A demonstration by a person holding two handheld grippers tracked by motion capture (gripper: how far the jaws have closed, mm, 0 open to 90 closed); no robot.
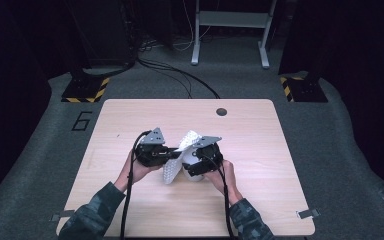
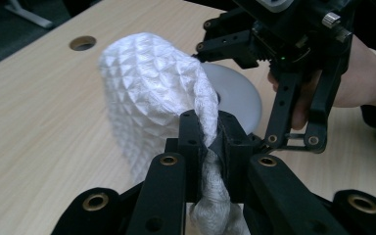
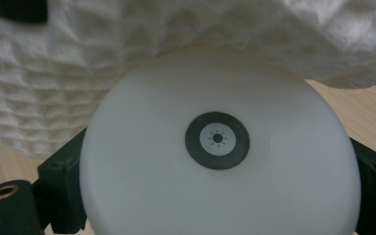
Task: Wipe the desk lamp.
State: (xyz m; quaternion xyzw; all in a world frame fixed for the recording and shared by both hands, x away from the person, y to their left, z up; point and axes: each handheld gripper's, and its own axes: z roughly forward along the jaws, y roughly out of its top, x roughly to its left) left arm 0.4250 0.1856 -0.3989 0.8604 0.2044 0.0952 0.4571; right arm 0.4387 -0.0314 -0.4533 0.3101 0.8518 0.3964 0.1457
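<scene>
A white waffle-textured cloth (image 1: 172, 171) (image 2: 152, 88) (image 3: 54, 98) hangs between my two grippers at mid-table. My left gripper (image 1: 174, 154) (image 2: 208, 134) is shut on a bunched fold of it. The cloth drapes over the top of a white round lamp-like disc (image 1: 195, 176) (image 2: 242, 98) (image 3: 147, 186), which has a dark ringed button (image 3: 217, 139) at its centre. My right gripper (image 1: 191, 164) (image 3: 218, 191) is shut on the disc, one jaw on each side of its rim. A hand holds each gripper from below.
The light wooden table (image 1: 130, 120) has a round cable hole (image 1: 221, 111) (image 2: 82, 43) near its far edge. Beyond the table, cables cross the grey floor between two black-and-yellow bases (image 1: 86, 91) and a white frame (image 1: 230, 30).
</scene>
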